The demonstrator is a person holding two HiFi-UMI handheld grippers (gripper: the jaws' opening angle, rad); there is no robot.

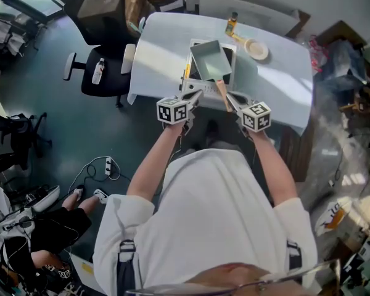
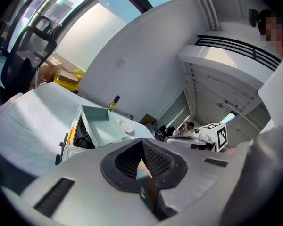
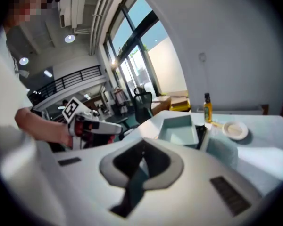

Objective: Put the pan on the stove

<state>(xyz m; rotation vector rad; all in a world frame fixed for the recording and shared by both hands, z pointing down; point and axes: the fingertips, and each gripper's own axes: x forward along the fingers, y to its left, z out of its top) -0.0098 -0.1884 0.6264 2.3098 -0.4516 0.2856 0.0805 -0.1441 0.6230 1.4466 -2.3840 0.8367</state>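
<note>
The pan (image 1: 211, 59) lies lengthwise on the stove (image 1: 190, 79), its handle (image 1: 221, 89) pointing toward the person. The fingers of the left gripper (image 1: 195, 95) and the right gripper (image 1: 230, 97) are closed and empty.

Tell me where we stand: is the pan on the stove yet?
Done, by the look of it: the pan sits on the stove, its handle pointing toward the person. In hand: nothing. The left gripper and right gripper are both shut and empty, either side of the handle and off it. Left: at most a check that the pan sits level, which I cannot tell from here.
</note>
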